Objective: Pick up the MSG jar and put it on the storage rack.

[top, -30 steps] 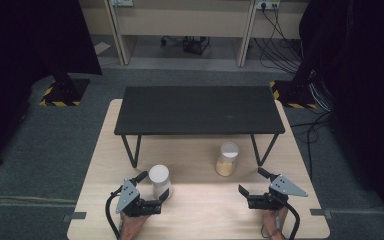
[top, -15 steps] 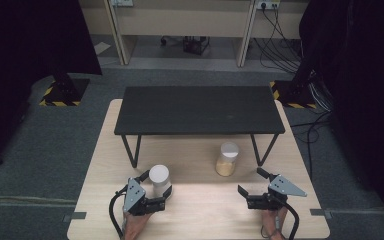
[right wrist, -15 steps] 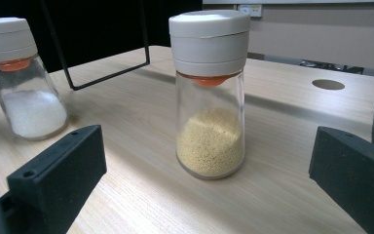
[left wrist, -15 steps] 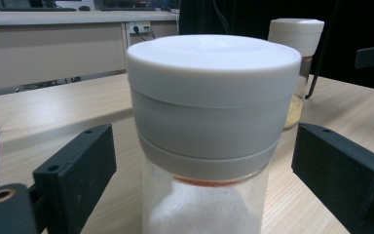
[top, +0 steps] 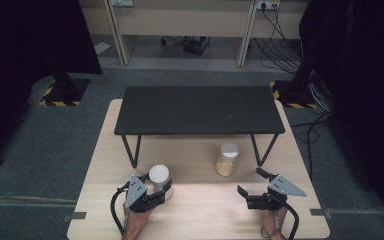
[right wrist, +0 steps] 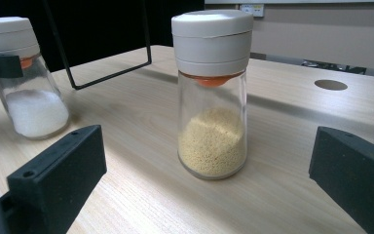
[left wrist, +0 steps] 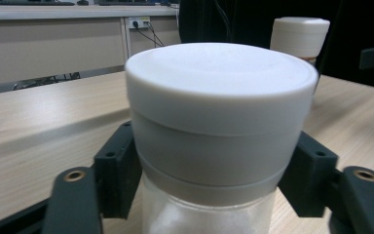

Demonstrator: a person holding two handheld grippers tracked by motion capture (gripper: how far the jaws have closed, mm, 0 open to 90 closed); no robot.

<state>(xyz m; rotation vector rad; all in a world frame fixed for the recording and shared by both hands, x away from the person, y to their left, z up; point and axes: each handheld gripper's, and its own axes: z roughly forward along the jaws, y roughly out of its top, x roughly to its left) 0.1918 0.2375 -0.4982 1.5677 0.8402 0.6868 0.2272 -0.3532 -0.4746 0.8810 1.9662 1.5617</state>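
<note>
A glass jar of white powder point(top: 159, 176) with a white lid point(left wrist: 221, 97) stands at the front left of the wooden table point(top: 205, 215). My left gripper point(top: 162, 192) is shut on it; its jaws have just been closing, and the black pads point(left wrist: 119, 170) press the jar's neck under the lid from both sides. A second jar point(top: 227, 159), holding yellow grains point(right wrist: 213, 146), stands to the right. My right gripper point(top: 250, 182) rests open a short way in front of that jar, its jaws wide apart and touching nothing.
A low black shelf on thin metal legs point(top: 202, 110) spans the back half of the table, just behind both jars. A round hole point(right wrist: 331, 85) sits in the tabletop. Grey floor, cables and dark stands surround the table.
My left gripper has edged forward around the white-powder jar and its jaws have come together on it. The right gripper and both jars stay where they were.
</note>
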